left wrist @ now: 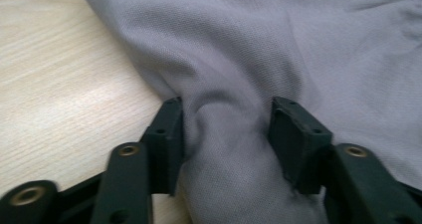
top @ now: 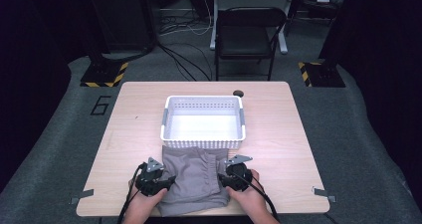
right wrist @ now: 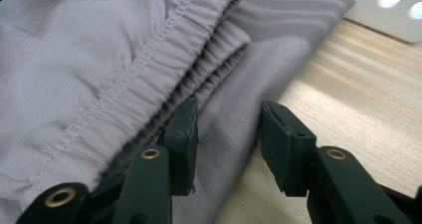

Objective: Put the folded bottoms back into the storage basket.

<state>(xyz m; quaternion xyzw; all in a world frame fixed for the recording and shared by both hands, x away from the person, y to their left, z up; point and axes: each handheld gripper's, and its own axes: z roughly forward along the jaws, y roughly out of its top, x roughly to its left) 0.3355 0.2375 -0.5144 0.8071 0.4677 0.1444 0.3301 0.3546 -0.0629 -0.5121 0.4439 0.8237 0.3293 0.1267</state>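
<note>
- Grey shorts [top: 196, 176] lie folded on the surface [top: 278, 134], near its front edge, between your two grippers and just in front of the white basket [top: 203, 120], whose near wall they touch or nearly touch.
- You are dealing with thin, soft knit cloth: light, limp, and likely to sag and unfold wherever it is not held. It is not fragile, and not very slippery in rubbery pads.
- The left gripper [left wrist: 226, 134] has its jaws spread, with a raised ridge of the cloth bunched between them; they flank it but do not look pressed tight yet.
- The right gripper [right wrist: 226, 134] also has its jaws spread, straddling the single-layer edge of the cloth just beside the elastic waistband [right wrist: 184, 59].
- The gathered waistband is the thickest, firmest hold; a pinch there should slip less than one on the thin layer.
- Beyond the right jaws lies bare wood, then the basket's corner; outside the left jaws the surface is open too.
- Ahead of both jaws the basket rim stands higher than the cloth, so you probably need to lift before moving forward.
</note>
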